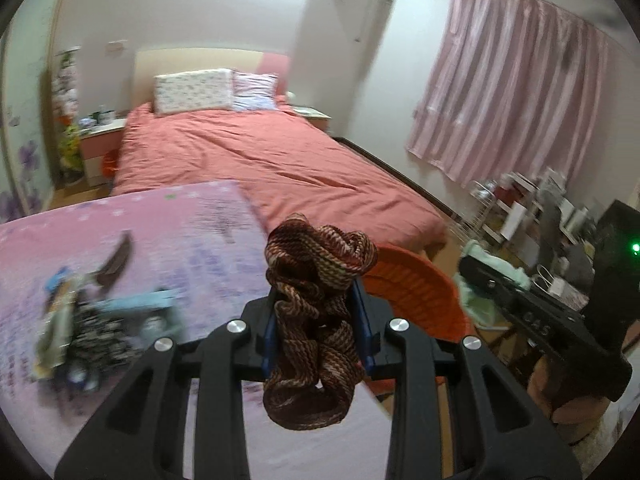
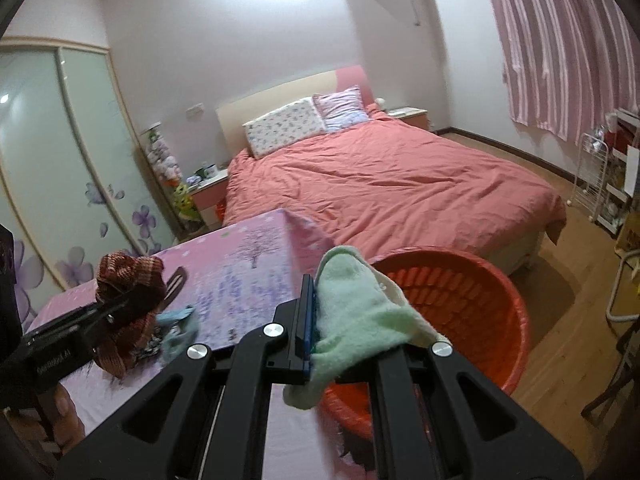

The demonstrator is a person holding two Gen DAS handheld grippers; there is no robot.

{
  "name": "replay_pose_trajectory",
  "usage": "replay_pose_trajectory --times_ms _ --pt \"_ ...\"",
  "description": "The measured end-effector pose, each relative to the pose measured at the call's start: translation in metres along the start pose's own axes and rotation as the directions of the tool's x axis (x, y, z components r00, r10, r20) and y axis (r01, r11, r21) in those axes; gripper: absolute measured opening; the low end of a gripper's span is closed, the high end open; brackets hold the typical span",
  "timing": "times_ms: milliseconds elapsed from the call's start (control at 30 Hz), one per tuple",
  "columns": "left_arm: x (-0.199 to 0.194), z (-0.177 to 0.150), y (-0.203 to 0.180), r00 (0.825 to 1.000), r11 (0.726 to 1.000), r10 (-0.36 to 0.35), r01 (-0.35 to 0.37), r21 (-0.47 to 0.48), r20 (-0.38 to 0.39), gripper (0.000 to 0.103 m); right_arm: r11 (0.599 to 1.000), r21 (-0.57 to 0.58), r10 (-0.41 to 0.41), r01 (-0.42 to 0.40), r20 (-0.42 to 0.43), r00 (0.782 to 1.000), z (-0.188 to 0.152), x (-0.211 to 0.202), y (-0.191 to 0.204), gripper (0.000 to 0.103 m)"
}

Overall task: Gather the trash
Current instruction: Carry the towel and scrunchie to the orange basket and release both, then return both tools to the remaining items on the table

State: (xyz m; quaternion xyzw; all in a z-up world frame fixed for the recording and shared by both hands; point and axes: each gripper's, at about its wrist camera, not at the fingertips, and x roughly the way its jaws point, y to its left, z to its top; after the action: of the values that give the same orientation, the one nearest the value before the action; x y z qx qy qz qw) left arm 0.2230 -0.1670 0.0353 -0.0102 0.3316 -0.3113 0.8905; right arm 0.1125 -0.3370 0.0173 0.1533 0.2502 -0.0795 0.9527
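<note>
My left gripper (image 1: 318, 312) is shut on a bunched brown striped knitted cloth (image 1: 320, 264), held above the right edge of the pink-covered table (image 1: 160, 232). My right gripper (image 2: 332, 320) is shut on a pale green fleecy cloth (image 2: 356, 308), which drapes over its right finger and hides it. This cloth hangs at the near rim of the orange plastic basket (image 2: 460, 292) on the floor beside the table. The left gripper (image 2: 120, 308) with the brown cloth (image 2: 132, 272) shows left of it. The green cloth (image 1: 476, 280) appears past the basket (image 1: 416, 292).
A blurred pile of small cloths and scraps (image 1: 92, 320) lies on the table's left part. A bed with a salmon cover (image 2: 380, 184) fills the room behind. A white wire rack (image 2: 592, 176) and shelves stand at the right wall on the wooden floor.
</note>
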Motion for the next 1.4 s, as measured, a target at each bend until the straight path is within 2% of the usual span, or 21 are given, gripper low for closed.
replay_pose_trajectory --times_ms 267,367,500,533,600,733,800,833,900,967,1033,1100,1167,1233,1267,1300,1333,1367,1400 --pt "0.086 0.001 -0.058 0.990 0.993 -0.095 0.102 0.058 -0.102 0.034 0.996 0.091 -0.024 0.026 -0.026 0.999 0.008 0.024 -0.052 0.006" --pt "0.111 -0.001 -0.068 0.983 0.990 -0.116 0.126 0.063 -0.141 0.044 0.988 0.151 -0.001 0.007 -0.040 0.999 0.011 0.035 -0.071 0.009" --pt "0.139 -0.005 -0.076 0.981 0.990 -0.095 0.111 0.084 -0.171 0.057 0.980 0.197 0.013 -0.001 -0.056 0.998 0.009 0.046 -0.084 0.038" --pt "0.144 -0.005 -0.075 0.980 0.991 -0.089 0.105 0.085 -0.175 0.058 0.980 0.200 0.011 0.001 -0.058 0.998 0.008 0.047 -0.085 0.042" --pt "0.148 -0.009 -0.070 0.981 0.992 -0.074 0.090 0.083 -0.179 0.060 0.979 0.205 0.009 0.004 -0.065 0.998 0.006 0.049 -0.087 0.042" --pt "0.147 -0.015 -0.050 0.982 0.997 -0.040 0.052 0.061 -0.182 0.062 0.971 0.238 0.049 -0.024 -0.101 0.994 0.001 0.052 -0.091 0.043" --pt "0.143 -0.016 -0.040 0.983 0.998 -0.022 0.032 0.055 -0.180 0.063 0.975 0.223 0.049 -0.014 -0.154 0.987 -0.002 0.059 -0.086 0.042" --pt "0.139 -0.016 -0.032 0.984 0.998 -0.014 0.023 0.050 -0.178 0.062 0.980 0.201 0.039 -0.005 -0.166 0.985 -0.005 0.061 -0.082 0.041" --pt "0.133 -0.017 -0.022 0.985 0.999 0.004 0.003 0.036 -0.175 0.063 0.989 0.118 -0.055 0.084 -0.225 0.973 -0.009 0.070 -0.075 0.040" --pt "0.125 -0.016 -0.012 0.986 1.000 0.006 -0.003 0.018 -0.168 0.063 0.984 0.168 -0.005 0.052 -0.266 0.964 -0.016 0.072 -0.076 0.038" --pt "0.113 -0.015 -0.003 0.988 1.000 0.027 -0.025 0.017 -0.152 0.063 0.980 0.198 0.015 0.036 -0.249 0.968 -0.018 0.064 -0.075 0.038" --pt "0.102 -0.014 0.005 0.990 0.999 0.042 -0.041 0.013 -0.138 0.063 0.985 0.156 -0.035 0.077 -0.261 0.965 -0.019 0.063 -0.069 0.039" --pt "0.088 -0.014 0.018 0.991 0.998 0.055 -0.055 0.001 -0.119 0.063 0.983 0.180 0.004 0.048 -0.275 0.962 -0.020 0.063 -0.066 0.039" --pt "0.077 -0.014 0.026 0.991 0.997 0.075 -0.076 -0.006 -0.107 0.063 0.986 0.157 -0.003 0.048 -0.278 0.961 -0.022 0.062 -0.059 0.039" --pt "0.069 -0.015 0.035 0.991 0.996 0.089 -0.091 -0.013 -0.102 0.063 0.982 0.186 0.041 0.013 -0.282 0.959 -0.022 0.063 -0.058 0.039" --pt "0.064 -0.016 0.040 0.991 0.995 0.096 -0.099 -0.020 -0.098 0.063 0.982 0.186 0.036 0.017 -0.280 0.959 -0.019 0.068 -0.056 0.038" --pt "0.058 -0.017 0.048 0.989 0.993 0.111 -0.114 -0.028 -0.096 0.063 0.987 0.114 -0.079 0.118 -0.297 0.952 -0.021 0.075 -0.053 0.038" --pt "0.053 -0.019 0.055 0.987 0.991 0.124 -0.128 -0.034 -0.098 0.063 0.986 0.101 -0.099 0.136 -0.313 0.944 -0.023 0.079 -0.053 0.038" --pt "0.044 -0.021 0.065 0.986 0.989 0.138 -0.142 -0.042 -0.097 0.063 0.983 0.157 -0.035 0.090 -0.325 0.945 -0.026 0.079 -0.057 0.038"
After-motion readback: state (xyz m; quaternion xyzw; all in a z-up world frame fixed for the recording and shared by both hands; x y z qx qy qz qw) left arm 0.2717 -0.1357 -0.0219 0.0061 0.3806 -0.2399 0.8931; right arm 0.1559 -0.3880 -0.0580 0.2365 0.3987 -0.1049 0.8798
